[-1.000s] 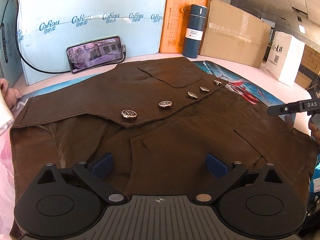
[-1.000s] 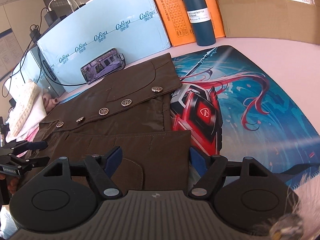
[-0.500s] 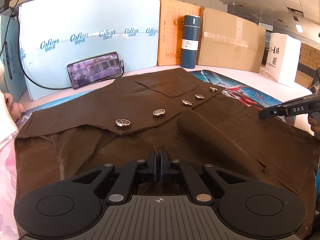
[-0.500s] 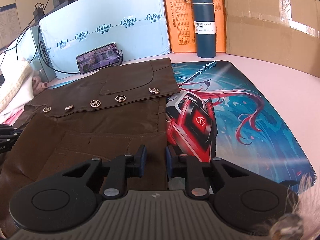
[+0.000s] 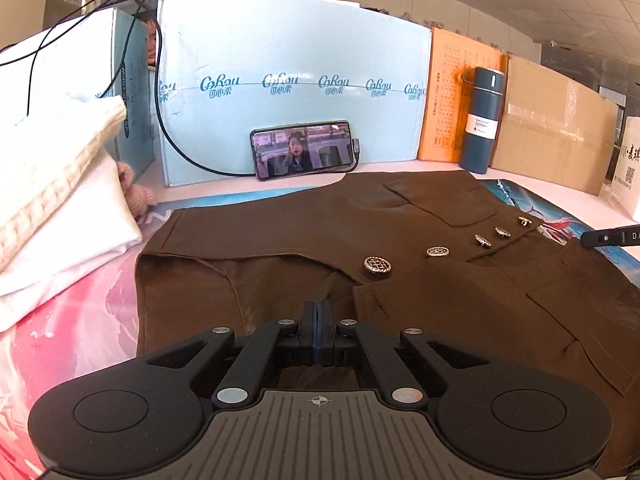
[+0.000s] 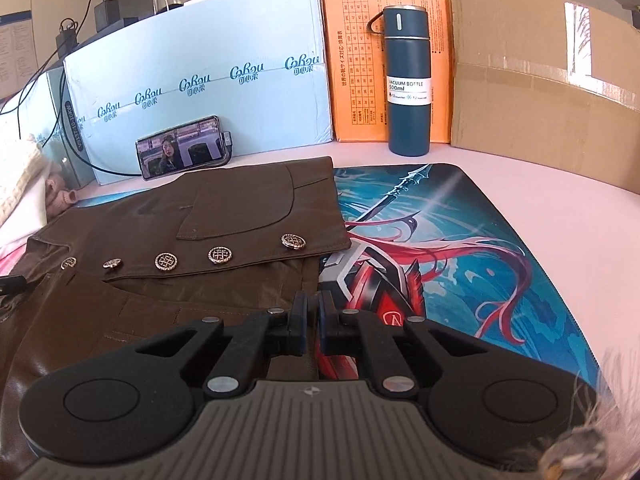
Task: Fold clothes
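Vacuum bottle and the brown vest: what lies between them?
Right wrist view: bare pink tabletop and the printed mat's far corner separate the vacuum bottle from the brown vest; no object sits there.

You have a dark brown vest lying flat on the printed mat, spread open. Its upper front panel carries a pocket flap and a row of five metal buttons.

My vest is dark brown with silver lattice-patterned buttons; the mat under it swirls blue, red and white; my grippers' fingers are black; the bottle is teal with a white label; the boxes behind are pale blue.
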{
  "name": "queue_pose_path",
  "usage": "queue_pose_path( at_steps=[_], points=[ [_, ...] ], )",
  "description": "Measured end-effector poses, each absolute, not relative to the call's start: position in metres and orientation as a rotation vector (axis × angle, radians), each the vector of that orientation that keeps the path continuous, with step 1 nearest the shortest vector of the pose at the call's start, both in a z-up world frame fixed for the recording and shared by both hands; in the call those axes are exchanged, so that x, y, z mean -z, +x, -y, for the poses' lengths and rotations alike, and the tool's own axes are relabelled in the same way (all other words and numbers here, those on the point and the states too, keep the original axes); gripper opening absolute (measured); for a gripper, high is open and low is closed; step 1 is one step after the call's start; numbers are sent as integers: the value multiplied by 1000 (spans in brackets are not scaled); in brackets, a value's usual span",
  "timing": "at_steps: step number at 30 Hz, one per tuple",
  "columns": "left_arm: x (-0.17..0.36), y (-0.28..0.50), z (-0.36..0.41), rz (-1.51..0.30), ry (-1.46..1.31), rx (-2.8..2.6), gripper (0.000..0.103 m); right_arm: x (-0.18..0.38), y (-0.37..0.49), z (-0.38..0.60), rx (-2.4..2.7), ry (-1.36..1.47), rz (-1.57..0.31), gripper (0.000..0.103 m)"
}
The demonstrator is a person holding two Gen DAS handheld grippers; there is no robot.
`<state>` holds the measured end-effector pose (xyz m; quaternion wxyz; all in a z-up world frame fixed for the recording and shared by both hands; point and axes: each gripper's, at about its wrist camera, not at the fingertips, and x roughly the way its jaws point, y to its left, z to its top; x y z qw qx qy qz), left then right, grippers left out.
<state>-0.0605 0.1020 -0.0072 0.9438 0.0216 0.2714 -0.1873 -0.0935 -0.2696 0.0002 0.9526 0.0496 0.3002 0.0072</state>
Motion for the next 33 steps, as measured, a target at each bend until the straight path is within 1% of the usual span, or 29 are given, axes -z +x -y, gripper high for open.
queue_pose_path(
  at_steps=[3, 4, 5, 6, 7, 8, 10, 12, 15, 16, 17, 18, 19, 20, 21, 22, 24, 28, 31, 33],
  points=[
    [1, -67, -97, -525, 46, 400, 9, 7, -86, 273, 9, 89, -634, 4],
    [-1, -69, -94, -514, 47, 408, 17, 9, -84, 276, 18, 91, -639, 4],
    [-4, -73, -90, -501, 53, 422, 32, 10, -83, 277, 27, 90, -641, 4],
    [-6, -76, -84, -488, 60, 437, 42, 11, -83, 278, 35, 86, -639, 3],
    [-9, -81, -77, -471, 71, 463, 60, 11, -82, 279, 42, 84, -638, 3],
    [-11, -87, -66, -452, 97, 511, 70, 11, -81, 280, 48, 83, -637, 3],
    [-11, -96, -43, -451, 178, 591, 74, 11, -82, 282, 57, 84, -631, 3],
    [-3, -98, -23, -484, 282, 629, 74, 8, -86, 285, 63, 80, -607, 3],
    [12, -94, -8, -540, 396, 632, 75, -1, -107, 286, -7, 52, -510, 4],
    [12, -92, -9, -541, 389, 629, 81, -3, -115, 286, -35, 41, -474, 4],
    [13, -90, -11, -545, 382, 623, 87, -6, -123, 285, -63, 30, -439, 8],
    [14, -89, -12, -549, 376, 617, 88, -9, -131, 285, -91, 18, -404, 27],
    [14, -88, -14, -551, 364, 611, 92, -11, -139, 285, -122, 6, -371, 43],
    [15, -88, -16, -552, 350, 607, 92, -13, -148, 284, -161, -6, -342, 67],
    [16, -88, -17, -553, 337, 602, 92, -15, -156, 282, -205, -13, -312, 75],
    [16, -90, -19, -545, 328, 593, 92, -16, -164, 280, -246, -22, -291, 76],
    [14, -95, -21, -521, 315, 570, 92, -17, -176, 275, -319, -49, -277, 88],
    [3, -106, -32, -474, 298, 546, 93, -16, -197, 260, -427, -143, -286, 91],
    [2, -108, -42, -485, 303, 503, 93, -14, -210, 252, -491, -193, -306, 92],
    [4, -107, -48, -508, 306, 475, 94, -12, -216, 248, -538, -208, -329, 95]
  ],
)
